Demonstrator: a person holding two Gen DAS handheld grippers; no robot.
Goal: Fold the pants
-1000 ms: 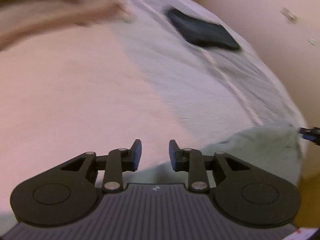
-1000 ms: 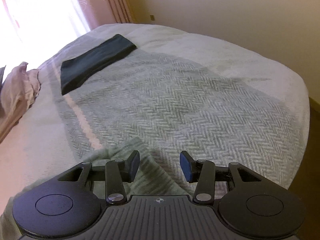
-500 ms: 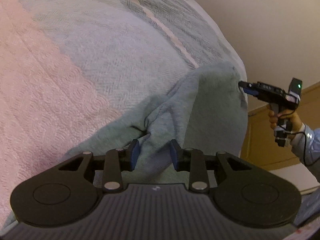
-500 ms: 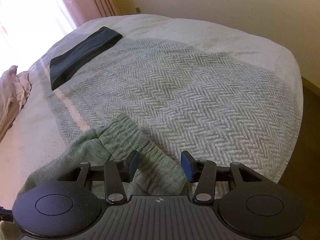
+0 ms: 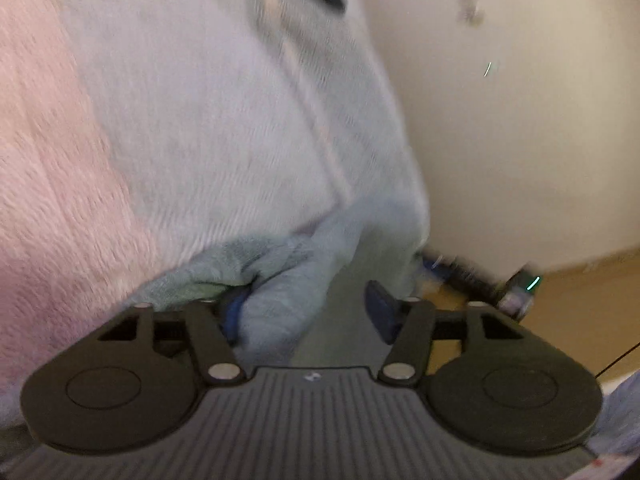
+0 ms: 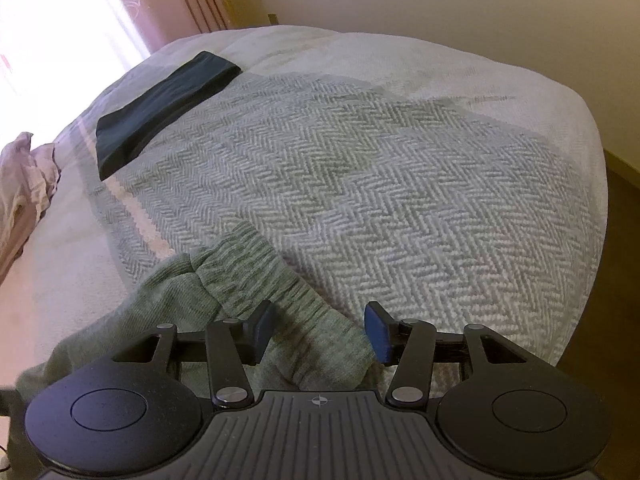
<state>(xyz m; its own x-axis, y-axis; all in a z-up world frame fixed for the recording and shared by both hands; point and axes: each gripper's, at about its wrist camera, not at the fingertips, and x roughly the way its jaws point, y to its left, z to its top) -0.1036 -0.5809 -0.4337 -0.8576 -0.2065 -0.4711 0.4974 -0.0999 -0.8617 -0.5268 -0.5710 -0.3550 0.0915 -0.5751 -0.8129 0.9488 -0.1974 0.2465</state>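
The grey-green knit pants (image 6: 240,280) lie crumpled at the near edge of the bed, one end stretched out on the herringbone blanket (image 6: 400,200). My right gripper (image 6: 320,332) hovers open just above that fabric, which passes under and between its fingers. In the blurred left wrist view, a bunched fold of the pants (image 5: 280,280) rests against the left finger of my left gripper (image 5: 306,314), whose jaws stand wide apart. The right gripper (image 5: 480,276) shows there as a dark smear beyond the bed's corner.
A dark folded garment (image 6: 160,104) lies at the far left of the bed. Crumpled pink fabric (image 6: 24,176) sits at the left edge. A pink cover (image 5: 60,200) spans the bed's left part. Cream walls and wooden floor (image 6: 624,208) border the bed on the right.
My left gripper's jaws have spread much wider and its view has swung with heavy blur. The right gripper stays open and the pants end reaches a little further onto the blanket.
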